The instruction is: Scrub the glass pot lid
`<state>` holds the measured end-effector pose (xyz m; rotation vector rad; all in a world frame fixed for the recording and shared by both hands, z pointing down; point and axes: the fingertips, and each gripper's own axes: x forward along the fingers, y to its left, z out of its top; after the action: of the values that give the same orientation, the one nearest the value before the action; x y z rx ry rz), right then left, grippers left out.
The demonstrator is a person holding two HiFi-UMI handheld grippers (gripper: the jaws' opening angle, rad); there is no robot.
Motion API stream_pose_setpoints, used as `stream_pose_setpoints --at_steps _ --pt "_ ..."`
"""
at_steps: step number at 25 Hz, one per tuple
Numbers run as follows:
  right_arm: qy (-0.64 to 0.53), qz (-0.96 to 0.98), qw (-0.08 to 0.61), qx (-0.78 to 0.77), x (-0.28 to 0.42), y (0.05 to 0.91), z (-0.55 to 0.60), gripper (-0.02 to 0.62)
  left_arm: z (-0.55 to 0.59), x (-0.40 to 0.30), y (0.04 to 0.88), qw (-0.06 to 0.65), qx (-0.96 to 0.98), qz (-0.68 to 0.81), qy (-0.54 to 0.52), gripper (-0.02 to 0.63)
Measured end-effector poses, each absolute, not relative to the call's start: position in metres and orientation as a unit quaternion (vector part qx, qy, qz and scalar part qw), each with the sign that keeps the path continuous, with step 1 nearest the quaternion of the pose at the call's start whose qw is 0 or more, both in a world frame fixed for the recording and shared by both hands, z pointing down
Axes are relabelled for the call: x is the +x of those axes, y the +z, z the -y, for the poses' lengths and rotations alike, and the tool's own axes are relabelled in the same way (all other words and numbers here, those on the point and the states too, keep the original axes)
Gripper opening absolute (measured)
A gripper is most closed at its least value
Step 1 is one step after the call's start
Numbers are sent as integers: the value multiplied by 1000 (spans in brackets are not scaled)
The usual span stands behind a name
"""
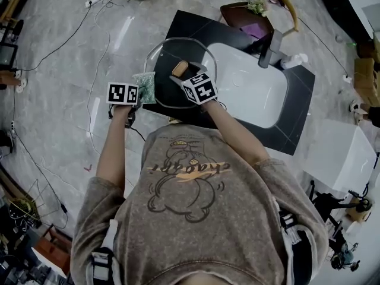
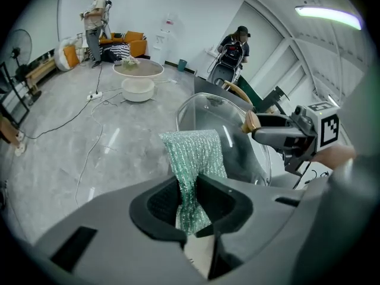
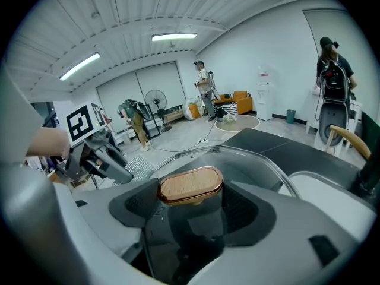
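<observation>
Right gripper [image 3: 190, 205] pinches the lid [image 3: 255, 162] by its knob [image 3: 190, 186]; left gripper [image 2: 189, 202] clamps the scourer [image 2: 193, 153] at the rim — scrubbing looks barely begun.

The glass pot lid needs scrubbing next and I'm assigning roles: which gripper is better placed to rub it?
Probably left. The left gripper is shut on the green sparkly scrub cloth, beside the clear glass pot lid. The right gripper is shut on the lid's oval wooden knob.
</observation>
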<state>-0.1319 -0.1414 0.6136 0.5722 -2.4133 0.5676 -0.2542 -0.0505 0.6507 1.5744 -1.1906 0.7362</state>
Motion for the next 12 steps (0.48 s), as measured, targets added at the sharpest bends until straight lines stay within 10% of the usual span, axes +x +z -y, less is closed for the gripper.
stream_pose_setpoints --at_steps 12 --pt "207 908 295 213 -134 614 141 341 123 -283 653 479 646 485 345 89"
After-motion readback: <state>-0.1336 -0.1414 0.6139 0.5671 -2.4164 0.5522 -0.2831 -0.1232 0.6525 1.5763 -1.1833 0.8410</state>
